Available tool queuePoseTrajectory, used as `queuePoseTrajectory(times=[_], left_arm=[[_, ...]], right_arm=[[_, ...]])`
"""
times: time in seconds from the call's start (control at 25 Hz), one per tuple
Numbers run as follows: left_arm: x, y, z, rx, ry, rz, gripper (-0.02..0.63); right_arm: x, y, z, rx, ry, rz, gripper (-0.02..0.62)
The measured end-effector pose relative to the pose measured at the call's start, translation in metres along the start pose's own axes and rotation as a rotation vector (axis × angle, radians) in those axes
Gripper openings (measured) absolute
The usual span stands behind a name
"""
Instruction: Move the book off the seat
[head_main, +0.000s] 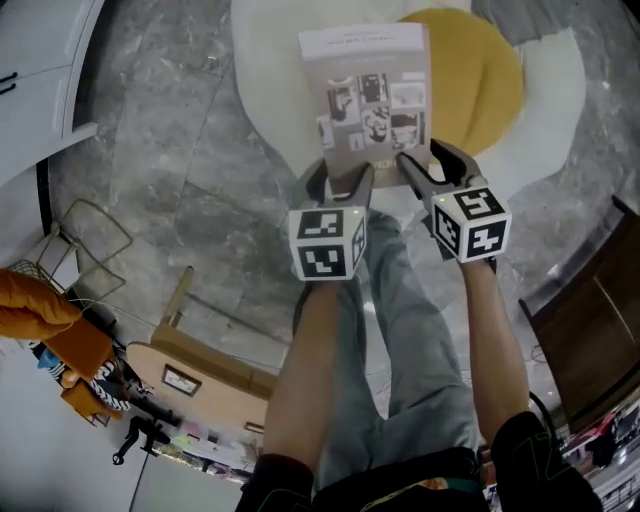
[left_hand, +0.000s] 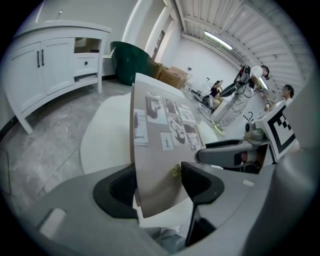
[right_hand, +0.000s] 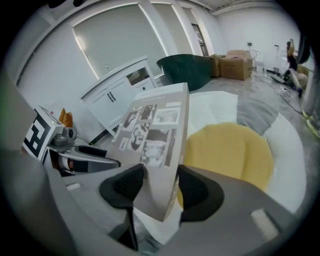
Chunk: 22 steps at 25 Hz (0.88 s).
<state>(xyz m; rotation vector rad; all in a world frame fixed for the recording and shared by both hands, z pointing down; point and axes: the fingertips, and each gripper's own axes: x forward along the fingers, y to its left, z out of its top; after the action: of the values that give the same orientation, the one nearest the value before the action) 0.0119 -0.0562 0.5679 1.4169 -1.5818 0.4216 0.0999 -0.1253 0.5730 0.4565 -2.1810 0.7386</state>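
Book: grey cover with small black-and-white pictures. It is held up by its near edge, over the white seat and partly over the yellow cushion in the head view.
Left gripper: jaws closed on the book's near-left corner, one pad on the cover and the other behind it.
Right gripper: jaws clamped across the near-right corner, with a pad pressing each face.
Near edge: caught by both grippers, which sit side by side, close but apart.
Far edge: free, pointing away from the person.
Side edges: both free; the right one crosses in front of the cushion.
Lower corners: in each gripper view a corner hangs below the pads, with the seat's white surface and the person's legs behind it.
Tilt: the cover faces up toward the head camera; in the gripper views the book stands steeply on edge.
Room to the left: bare grey floor runs from the seat's rim to the white cabinet; a wire rack stands nearer the person.
Room to the right: a narrower strip of floor lies between the seat's rim and dark wooden furniture.
Room toward the person: floor on either side of the legs, with clutter at the lower left.
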Motion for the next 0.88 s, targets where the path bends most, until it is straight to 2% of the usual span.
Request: queuePoseTrajectory(times=[0.12,0.32,0.4,0.6,0.72,0.88], left_arm=[[-0.032,0.016,-0.003,-0.033,-0.042,0.027,0.279],[-0.122,0.11,-0.06,-0.107,-0.096,0.128,0.264],[-0.151,0.137,-0.084,-0.164,-0.124,0.164,0.262],[-0.216,0.164,-0.111,-0.324,-0.206,0.229,0.262],[-0.26,0.201,-0.14,-0.43,-0.258,0.269,0.261],[-0.332,0.249,-0.185,-0.531,-0.336,0.338,0.261]], right_arm=[[-0.004,0.034,0.013,-0.081,-0.001,0.026,0.221],[0.035,0.165,0.001,-0.25,0.041,0.129,0.219],[0.045,0.209,-0.008,-0.307,0.052,0.161,0.219],[0.037,0.286,-0.004,-0.457,0.07,0.226,0.218],[0.046,0.353,-0.011,-0.567,0.077,0.277,0.219],[0.052,0.453,-0.027,-0.691,0.089,0.356,0.219]])
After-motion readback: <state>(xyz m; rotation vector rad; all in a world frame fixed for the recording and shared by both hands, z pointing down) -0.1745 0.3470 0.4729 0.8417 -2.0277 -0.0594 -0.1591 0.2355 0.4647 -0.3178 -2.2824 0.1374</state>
